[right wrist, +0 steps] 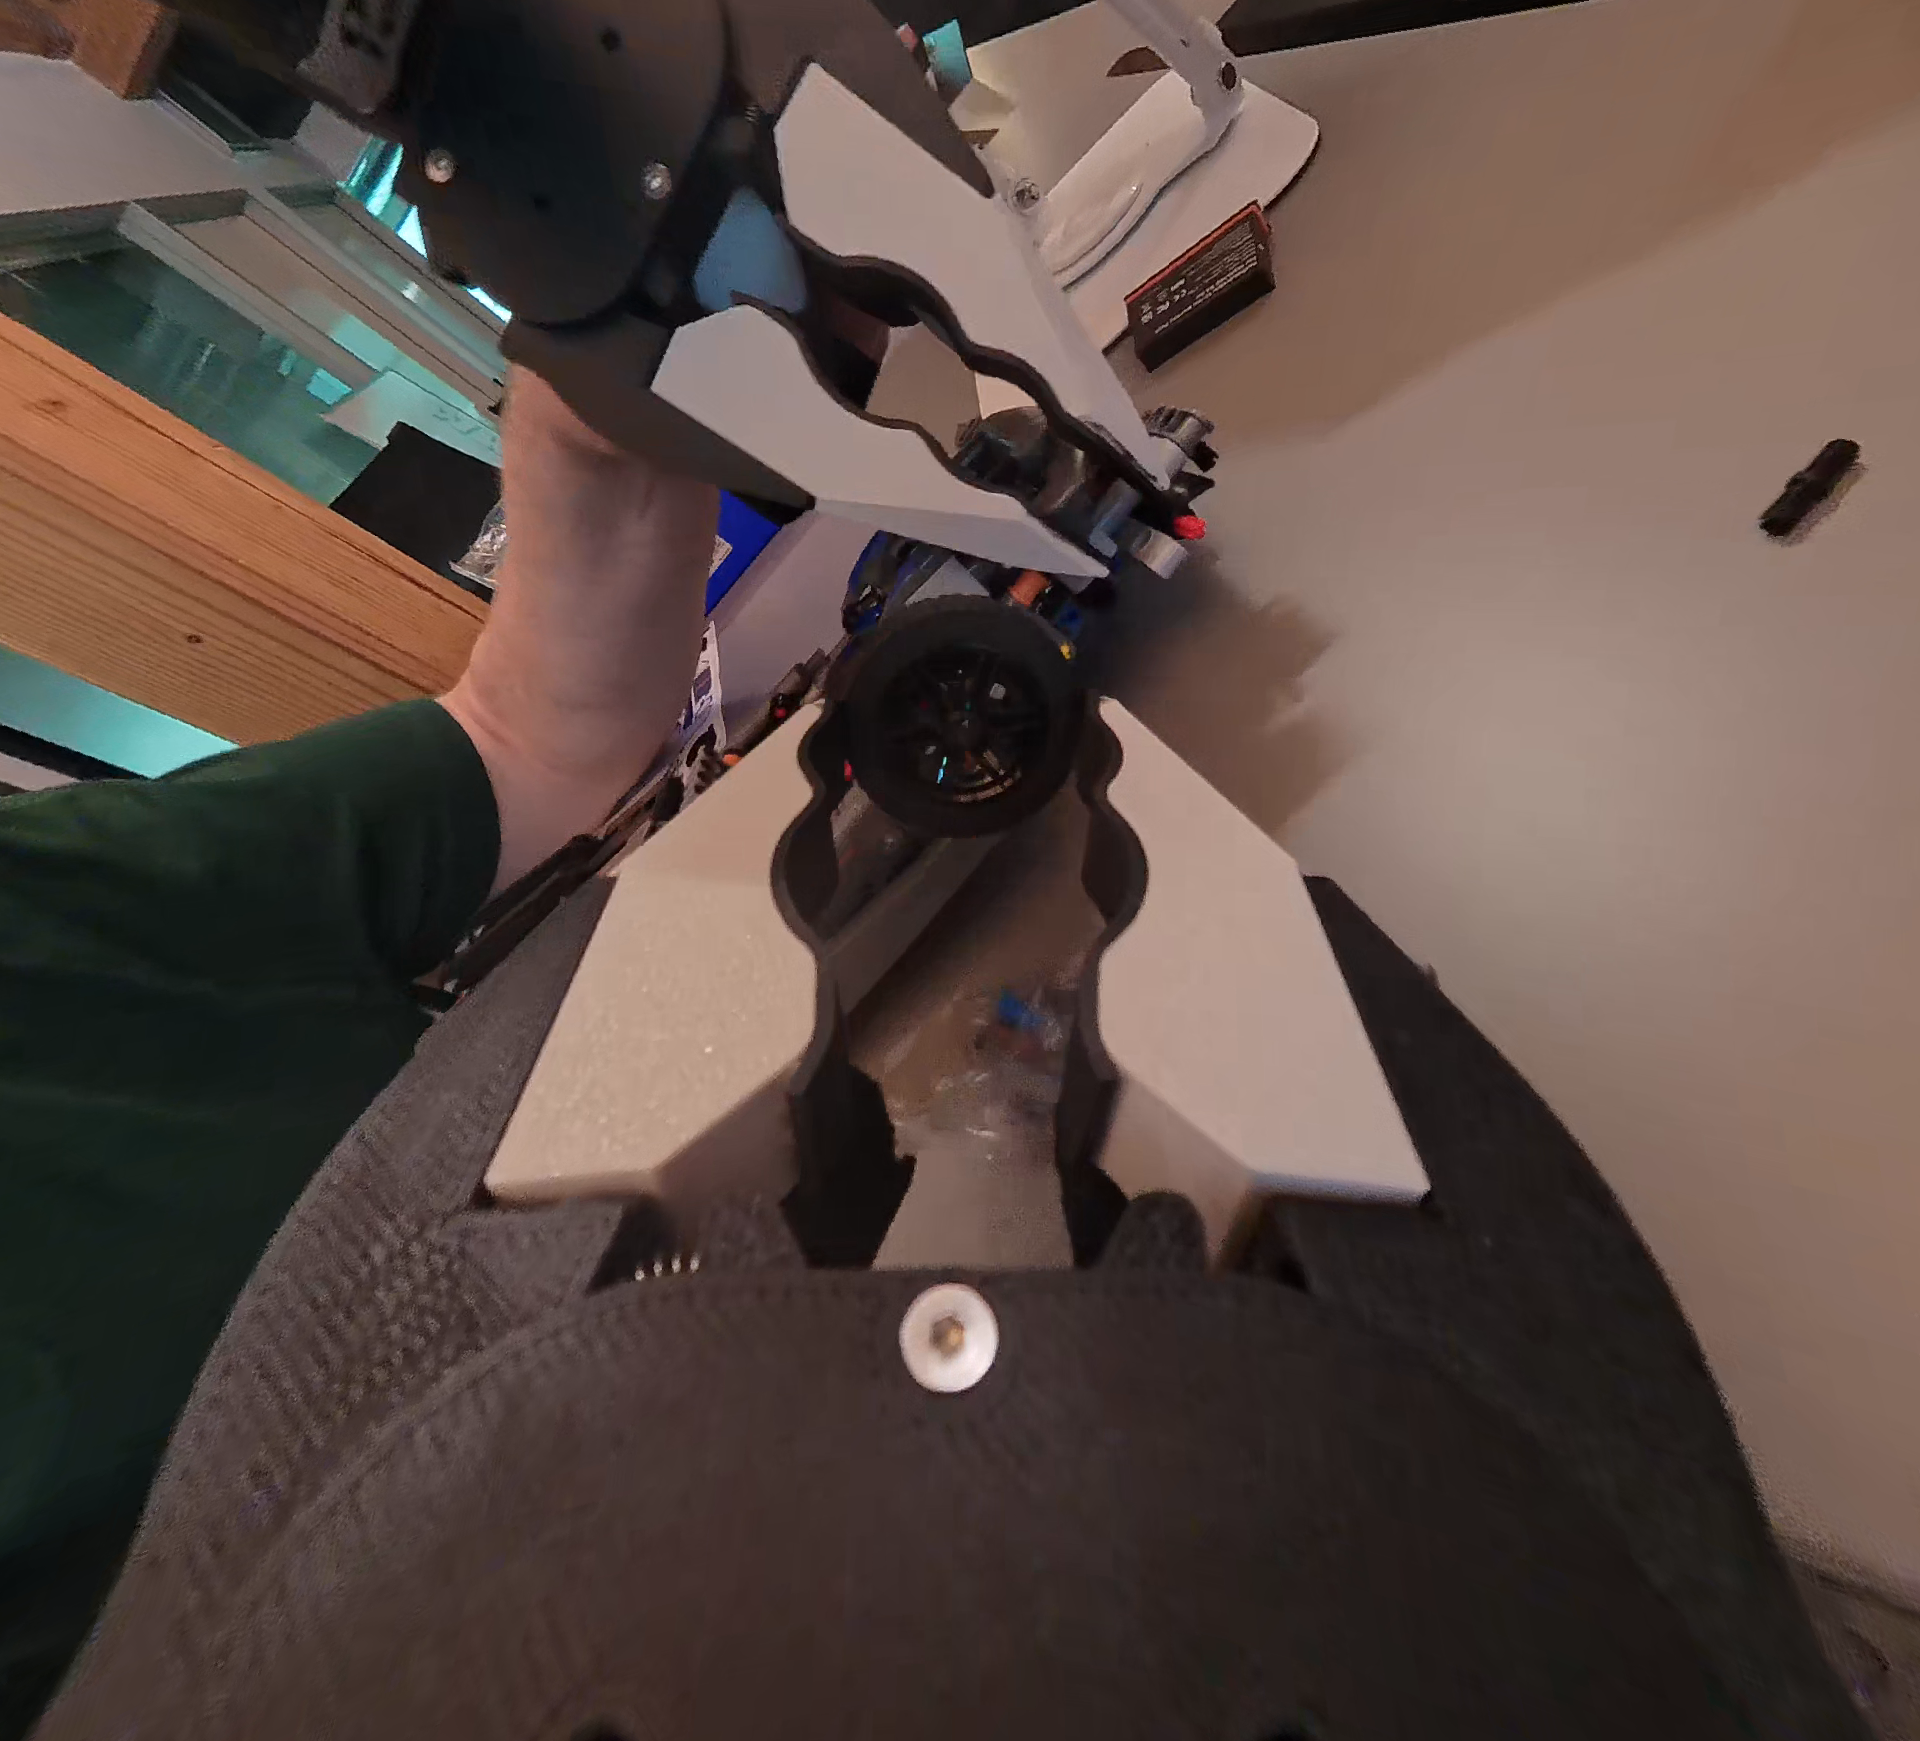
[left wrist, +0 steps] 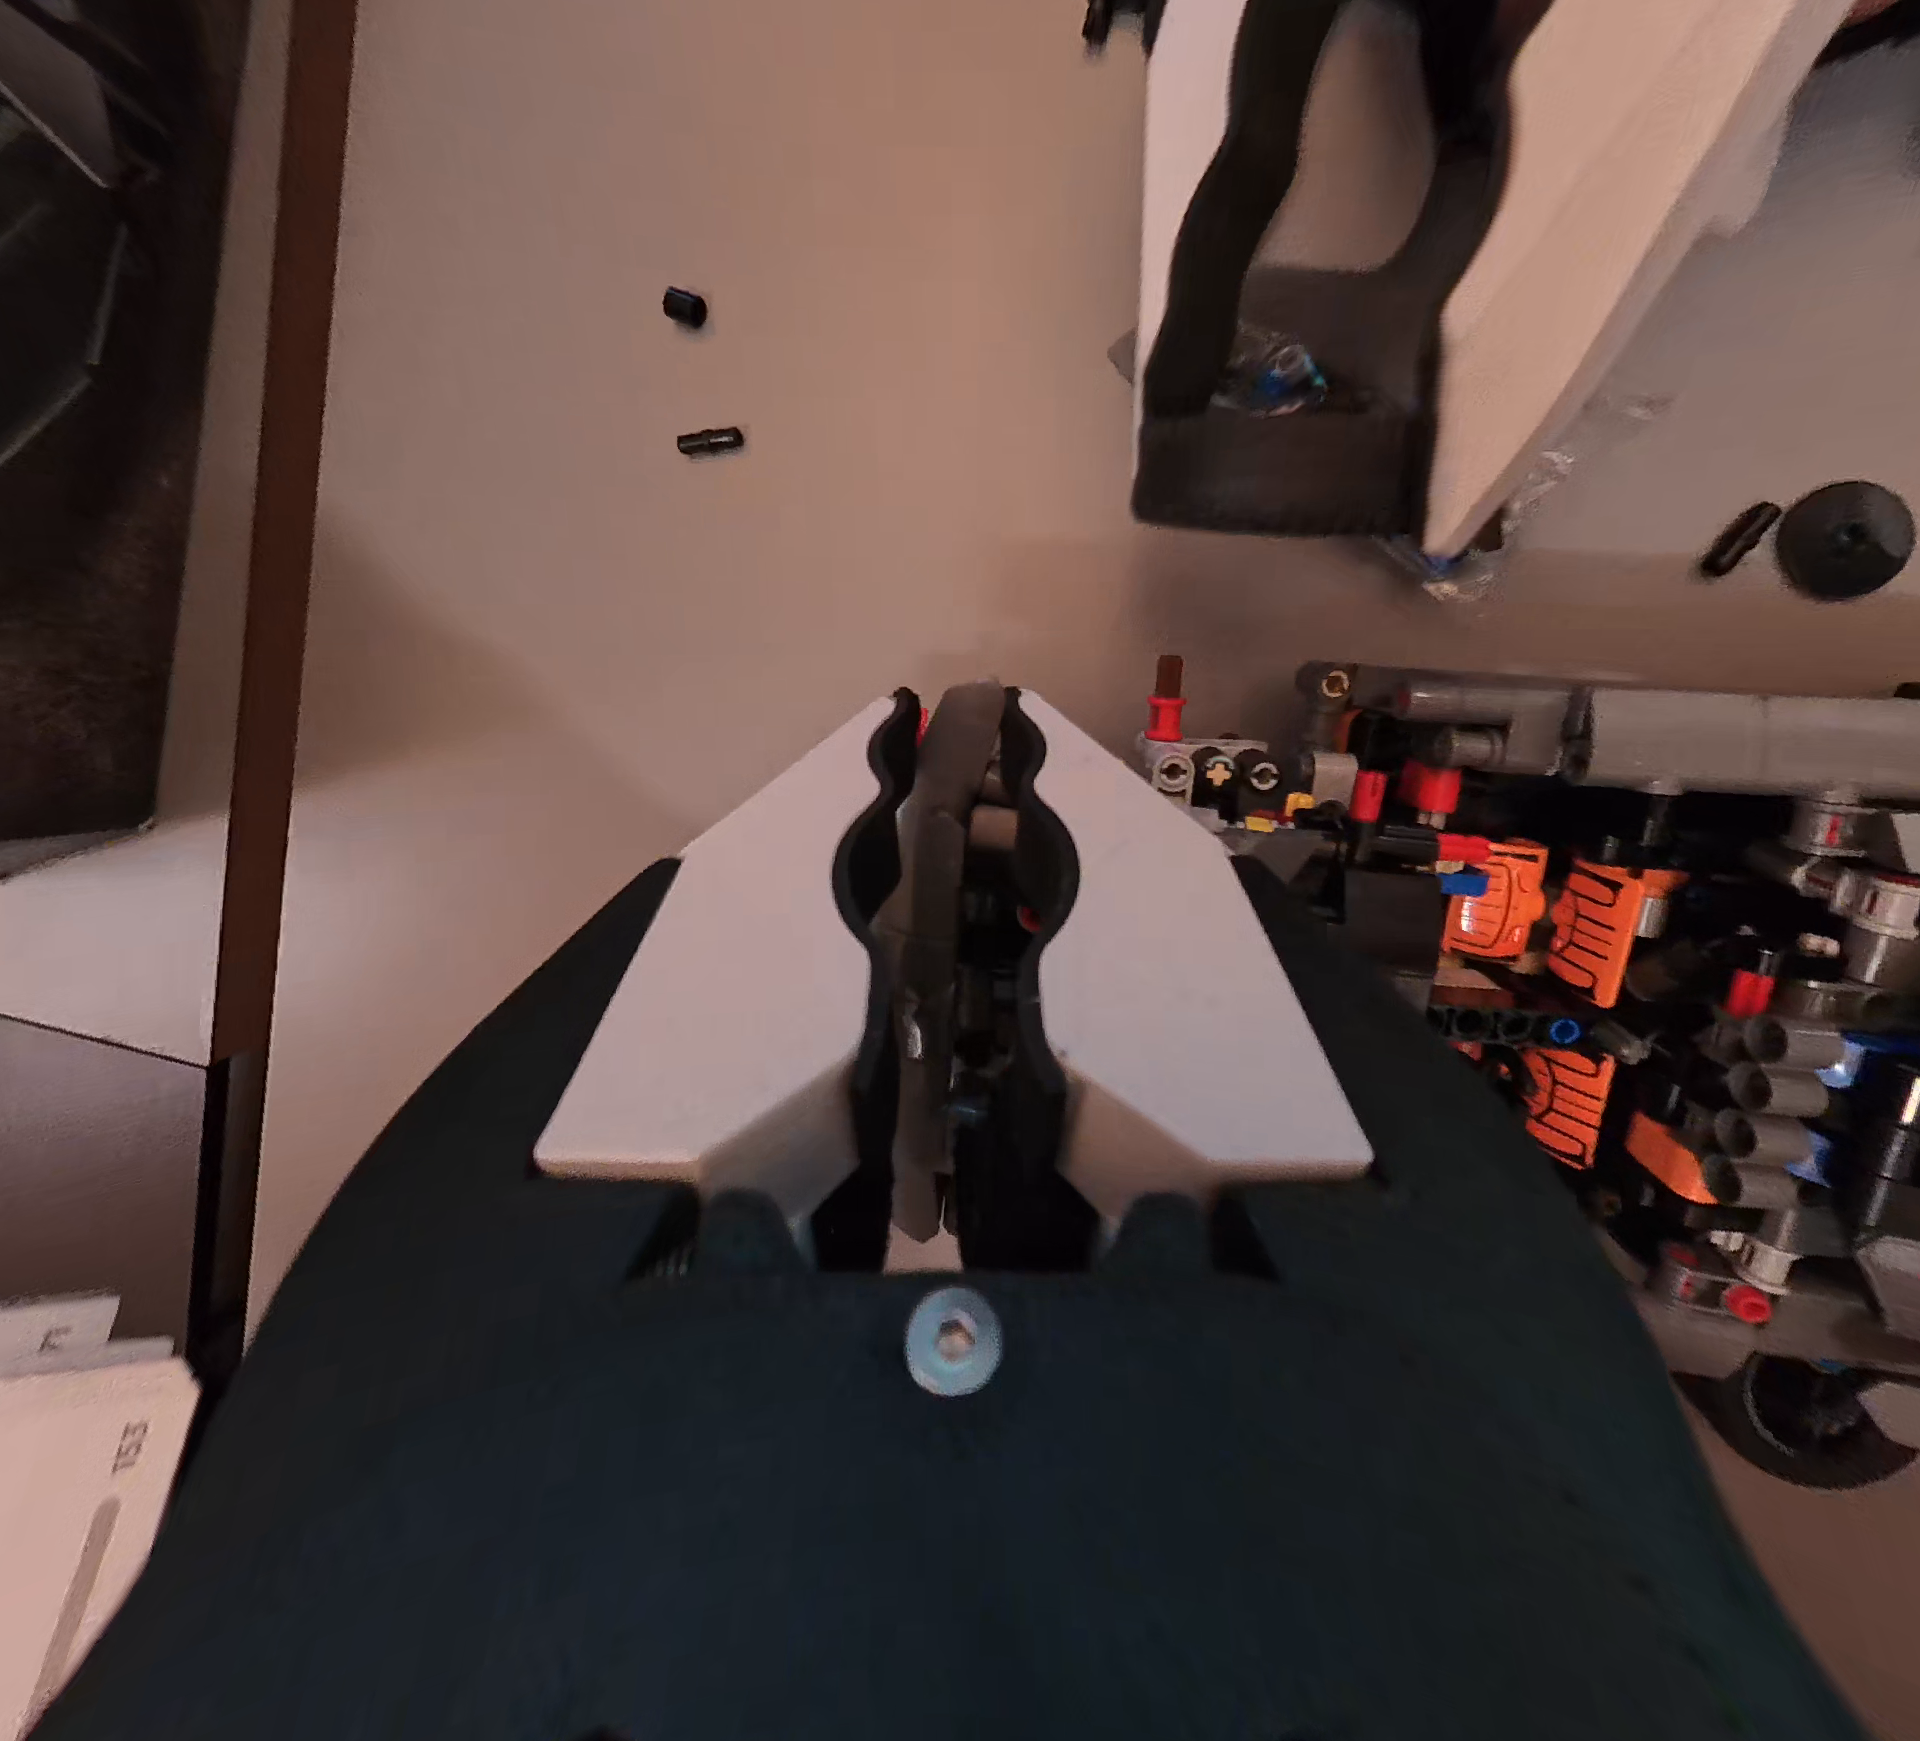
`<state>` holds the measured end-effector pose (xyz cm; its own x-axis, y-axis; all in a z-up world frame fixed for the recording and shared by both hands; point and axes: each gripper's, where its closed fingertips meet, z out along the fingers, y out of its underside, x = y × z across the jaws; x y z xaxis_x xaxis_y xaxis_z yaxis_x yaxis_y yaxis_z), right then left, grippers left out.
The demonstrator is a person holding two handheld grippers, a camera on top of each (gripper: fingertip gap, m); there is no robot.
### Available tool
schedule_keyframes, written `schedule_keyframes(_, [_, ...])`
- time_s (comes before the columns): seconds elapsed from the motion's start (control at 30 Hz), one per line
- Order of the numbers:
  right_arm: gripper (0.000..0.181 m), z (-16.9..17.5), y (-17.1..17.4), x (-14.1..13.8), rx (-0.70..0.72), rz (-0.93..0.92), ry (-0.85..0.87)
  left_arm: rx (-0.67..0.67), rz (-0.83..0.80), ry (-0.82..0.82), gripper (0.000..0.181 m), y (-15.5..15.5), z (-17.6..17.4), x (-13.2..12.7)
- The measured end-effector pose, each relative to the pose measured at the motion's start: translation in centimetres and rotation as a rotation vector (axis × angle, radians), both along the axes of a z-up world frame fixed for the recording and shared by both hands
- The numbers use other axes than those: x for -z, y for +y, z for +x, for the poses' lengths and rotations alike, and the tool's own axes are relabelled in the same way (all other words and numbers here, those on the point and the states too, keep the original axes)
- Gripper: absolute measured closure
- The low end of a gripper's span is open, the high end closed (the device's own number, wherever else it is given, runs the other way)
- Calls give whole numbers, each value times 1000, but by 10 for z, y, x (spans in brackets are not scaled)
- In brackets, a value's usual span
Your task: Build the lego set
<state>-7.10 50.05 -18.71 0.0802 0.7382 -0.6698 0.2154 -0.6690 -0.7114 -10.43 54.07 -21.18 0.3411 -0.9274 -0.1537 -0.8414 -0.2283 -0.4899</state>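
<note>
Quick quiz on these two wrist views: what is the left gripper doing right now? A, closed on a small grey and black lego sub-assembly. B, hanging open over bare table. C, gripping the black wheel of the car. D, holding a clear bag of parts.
A: the left gripper has its fingers pinched on a small grey and black lego sub-assembly, beside the car model.

- Warm, dim indoor light tints the table (left wrist: pixel 831 237) beige-pink.
- Soft shadow falls on the table beside the left gripper (right wrist: pixel 1143 507).
- The right gripper (left wrist: pixel 1288 403) is smeared by motion blur.
- Wide-angle bending curves the edges of both views.
- Near gripper bodies look dark and soft.
</note>
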Motion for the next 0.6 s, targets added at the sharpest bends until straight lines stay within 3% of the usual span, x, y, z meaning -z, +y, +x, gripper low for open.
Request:
schedule_keyframes(0.27, [138, -15, 5, 3, 9, -192, 39, 8, 30, -24, 168, -5, -3, -16])
schedule_keyframes(0.6, [138, -26, -6, -11, -133, -430, 185, 9, 63, -27, 168, -13, -4, -38])
